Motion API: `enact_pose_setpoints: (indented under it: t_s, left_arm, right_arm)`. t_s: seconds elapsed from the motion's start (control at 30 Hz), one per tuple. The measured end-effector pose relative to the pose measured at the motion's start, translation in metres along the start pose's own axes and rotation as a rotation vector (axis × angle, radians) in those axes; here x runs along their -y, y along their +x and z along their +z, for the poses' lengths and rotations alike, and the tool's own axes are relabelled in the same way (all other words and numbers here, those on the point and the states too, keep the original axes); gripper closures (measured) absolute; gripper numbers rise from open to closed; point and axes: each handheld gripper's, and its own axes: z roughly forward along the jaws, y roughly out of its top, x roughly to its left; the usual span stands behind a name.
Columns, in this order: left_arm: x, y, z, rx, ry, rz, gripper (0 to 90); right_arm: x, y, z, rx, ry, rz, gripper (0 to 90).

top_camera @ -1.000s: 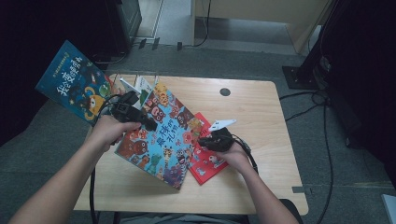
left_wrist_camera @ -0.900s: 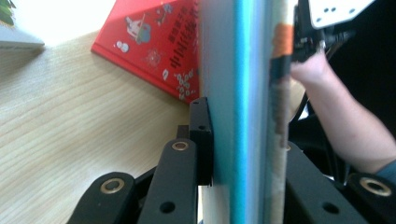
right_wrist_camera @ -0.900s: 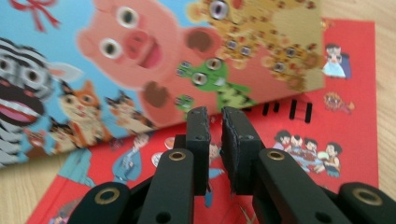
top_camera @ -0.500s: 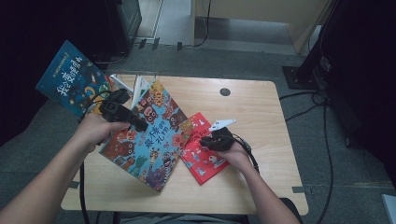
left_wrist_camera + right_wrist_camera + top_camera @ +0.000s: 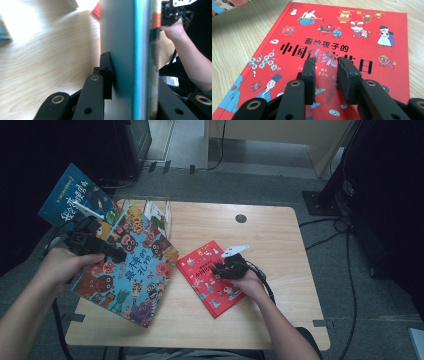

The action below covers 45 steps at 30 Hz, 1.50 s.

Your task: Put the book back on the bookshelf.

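Left gripper [image 5: 107, 254], at the left of the high view, clamped on the edge of the large teal-spined picture book with cartoon animals on its cover [image 5: 131, 270]; in the left gripper view, pads tight on either face of that book [image 5: 125, 62]. Book tilted, lower corner near the front edge of the light wooden tabletop [image 5: 280, 250], long axis running from lower right toward upper left, where a blue book [image 5: 70, 200] stands. Right gripper [image 5: 220, 269], at frame centre, jaws just opening, apart with nothing between, resting over the flat red hardcover picture book [image 5: 337, 45]. Left hand nearer that upper-left spot, probably the next destination.
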Motion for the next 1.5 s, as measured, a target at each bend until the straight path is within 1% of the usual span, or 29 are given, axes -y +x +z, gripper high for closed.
enact_pose_setpoints:
  t_s: [0.07,0.27,0.5,0.57,0.63,0.7,0.73,0.77,0.87,0.97,1.07,1.13,1.27,1.37,1.5]
  left_arm:
    - [0.005,0.004,-0.006,-0.006,-0.008,-0.013,79.2]
    - [0.019,0.016,-0.024,-0.031,-0.035,-0.051,78.9]
    - [0.032,0.027,-0.042,-0.025,-0.061,-0.077,78.7]
    - [0.037,0.028,-0.049,-0.032,-0.068,-0.08,78.5]
    - [0.04,0.028,-0.055,-0.04,-0.068,-0.071,78.4]
    - [0.043,0.03,-0.064,-0.051,-0.073,-0.072,78.6]
    - [0.046,0.033,-0.071,-0.056,-0.082,-0.079,78.7]
    - [0.048,0.034,-0.074,-0.063,-0.085,-0.08,78.7]
    - [0.054,0.043,-0.085,-0.091,-0.11,-0.105,78.7]
    - [0.057,0.053,-0.09,-0.103,-0.127,-0.133,78.4]
    - [0.056,0.061,-0.094,-0.102,-0.138,-0.154,78.3]
    - [0.053,0.067,-0.098,-0.101,-0.157,-0.174,78.4]
    - [0.048,0.072,-0.107,-0.112,-0.191,-0.19,78.4]
    - [0.041,0.075,-0.115,-0.126,-0.195,-0.2,78.3]
    - [0.027,0.077,-0.124,-0.138,-0.21,-0.214,78.3]
  right_arm:
    - [-0.001,-0.002,0.001,-0.002,0.002,0.014,64.7]
    - [-0.002,-0.005,0.001,-0.001,0.0,0.024,64.1]
    - [-0.002,-0.005,0.002,-0.002,-0.004,0.025,64.0]
    - [-0.002,-0.005,0.002,-0.002,-0.005,0.025,63.7]
    - [-0.002,-0.005,0.002,-0.001,-0.007,0.024,63.7]
    - [-0.001,-0.005,0.002,-0.002,-0.011,0.022,63.8]
    - [-0.001,-0.005,0.002,-0.003,-0.011,0.024,63.8]
    - [-0.001,-0.005,0.002,-0.004,-0.011,0.027,63.9]
    - [-0.001,-0.005,0.002,-0.002,-0.011,0.022,63.9]
    - [-0.002,-0.005,0.002,0.0,-0.007,0.018,63.9]
    - [-0.002,-0.005,0.003,-0.001,-0.011,0.022,63.9]
    - [-0.002,-0.005,0.003,-0.001,-0.011,0.021,63.9]
    - [-0.002,-0.005,0.003,0.0,-0.013,0.019,63.5]
    - [-0.001,-0.005,0.003,-0.002,-0.017,0.017,63.5]
    - [-0.001,-0.005,0.003,-0.003,-0.019,0.01,63.0]
